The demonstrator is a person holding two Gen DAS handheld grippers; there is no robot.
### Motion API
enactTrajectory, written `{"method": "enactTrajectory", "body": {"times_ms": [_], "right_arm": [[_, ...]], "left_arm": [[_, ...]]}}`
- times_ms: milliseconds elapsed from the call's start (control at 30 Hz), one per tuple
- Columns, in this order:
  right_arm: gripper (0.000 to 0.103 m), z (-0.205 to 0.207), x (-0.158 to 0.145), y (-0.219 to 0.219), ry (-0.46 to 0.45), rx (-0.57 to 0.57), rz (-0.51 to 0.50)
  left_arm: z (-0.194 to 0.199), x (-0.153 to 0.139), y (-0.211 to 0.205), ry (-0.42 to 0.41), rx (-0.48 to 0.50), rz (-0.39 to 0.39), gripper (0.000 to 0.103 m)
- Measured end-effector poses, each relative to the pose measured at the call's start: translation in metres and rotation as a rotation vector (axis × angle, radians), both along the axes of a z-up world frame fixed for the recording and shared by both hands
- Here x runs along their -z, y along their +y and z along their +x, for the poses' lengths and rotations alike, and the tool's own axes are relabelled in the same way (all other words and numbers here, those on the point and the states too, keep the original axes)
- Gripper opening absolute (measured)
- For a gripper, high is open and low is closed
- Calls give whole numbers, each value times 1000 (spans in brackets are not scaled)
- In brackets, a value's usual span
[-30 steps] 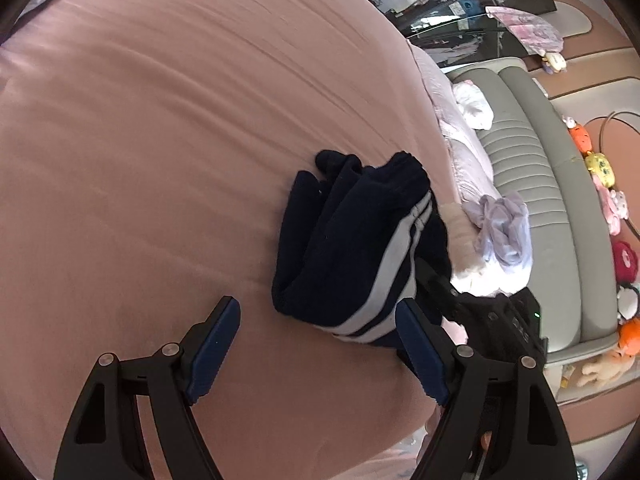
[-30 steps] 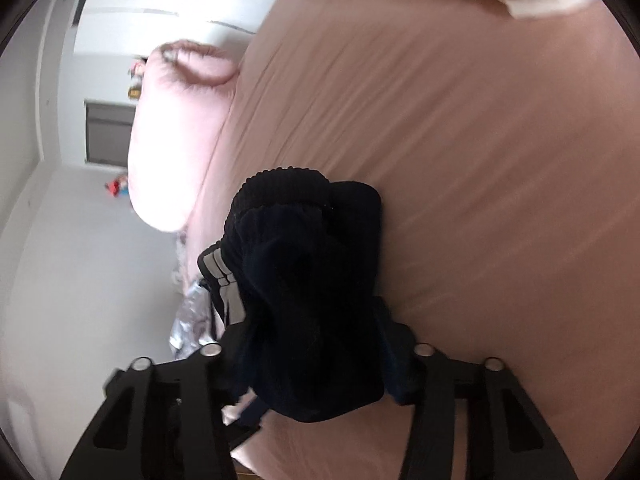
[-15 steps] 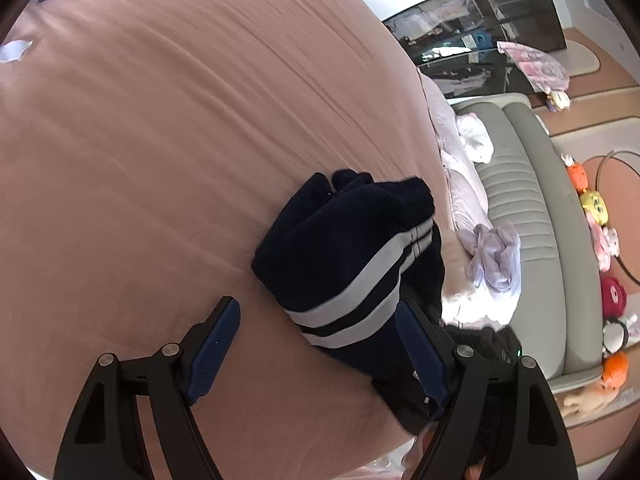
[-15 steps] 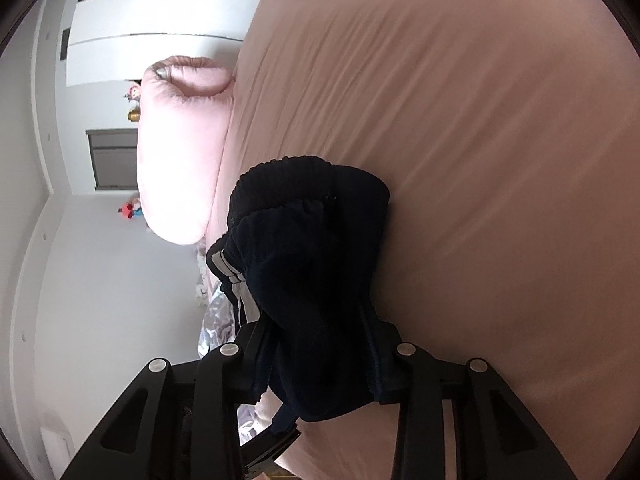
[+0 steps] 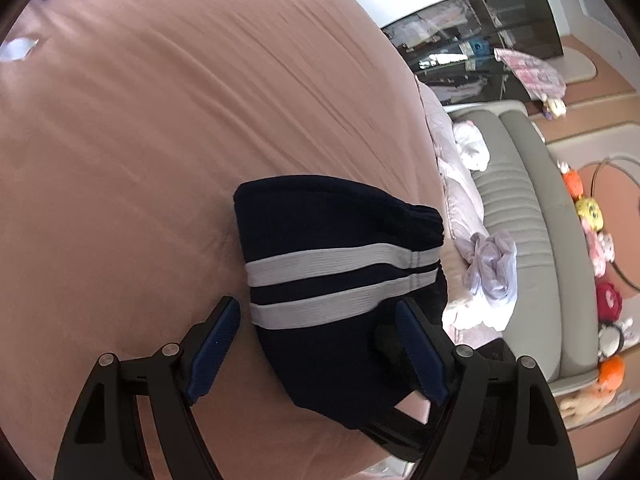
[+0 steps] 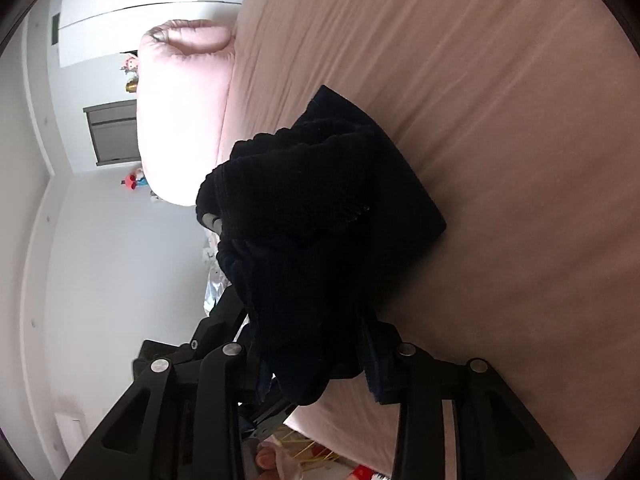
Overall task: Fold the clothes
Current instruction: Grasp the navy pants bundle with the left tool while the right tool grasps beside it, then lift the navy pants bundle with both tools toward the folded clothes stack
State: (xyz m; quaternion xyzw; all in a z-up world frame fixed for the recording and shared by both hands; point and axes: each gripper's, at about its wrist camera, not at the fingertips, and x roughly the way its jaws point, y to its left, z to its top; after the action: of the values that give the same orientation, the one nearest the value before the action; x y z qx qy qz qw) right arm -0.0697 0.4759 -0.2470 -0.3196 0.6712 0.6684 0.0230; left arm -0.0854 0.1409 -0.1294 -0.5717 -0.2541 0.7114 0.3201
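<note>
A folded navy garment with two white stripes [image 5: 332, 280] lies near the edge of the pink bed [image 5: 160, 140]. My left gripper [image 5: 320, 344] is open, its blue pads on either side of the garment's near end without pinching it. In the right wrist view the same garment [image 6: 320, 216] is a dark bundle. My right gripper [image 6: 308, 364] is shut on its near edge, the cloth bunched between the jaws and hiding the fingertips.
A grey padded bench [image 5: 520, 220] runs along the bed's right side with white and lilac clothes [image 5: 492, 268] on it and plush toys [image 5: 600, 240] beyond. A pink pillow [image 6: 184, 112] lies at the bed's far end, by a white wall.
The garment has been folded over into a compact block, stripes now lying across. Both grippers have moved closer to it; the right one still holds its edge.
</note>
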Motion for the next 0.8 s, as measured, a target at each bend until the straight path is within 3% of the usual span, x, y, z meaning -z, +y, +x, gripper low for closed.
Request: {"method": "enactTrajectory", "body": {"times_ms": [133,267,333,400,500,700,800], "right_arm": [[61,6,-9,16,-20,12,24],[79,12,-32,35,-25,61,183],[79,14,-43,44,-19,81,258],[79,16,-52,51,2,81,306],[80,18,-63,57,30,82,373],[80,-7,-50,53,-11,-13,388],[80,-14,-41,52,-10,-15,356]], "left_arm": [[2,-2,5,48,34,-39,79],[2,-4,15,93,56,-80,74],[2,-5,18,112,69,-93,68],[0,-6,20,131,83,-101,56],[1,-10,24,171,120,-113,50],[-4,-16,34,266,224,-151,50],[-12,-12,30,247,252,-133,50]]}}
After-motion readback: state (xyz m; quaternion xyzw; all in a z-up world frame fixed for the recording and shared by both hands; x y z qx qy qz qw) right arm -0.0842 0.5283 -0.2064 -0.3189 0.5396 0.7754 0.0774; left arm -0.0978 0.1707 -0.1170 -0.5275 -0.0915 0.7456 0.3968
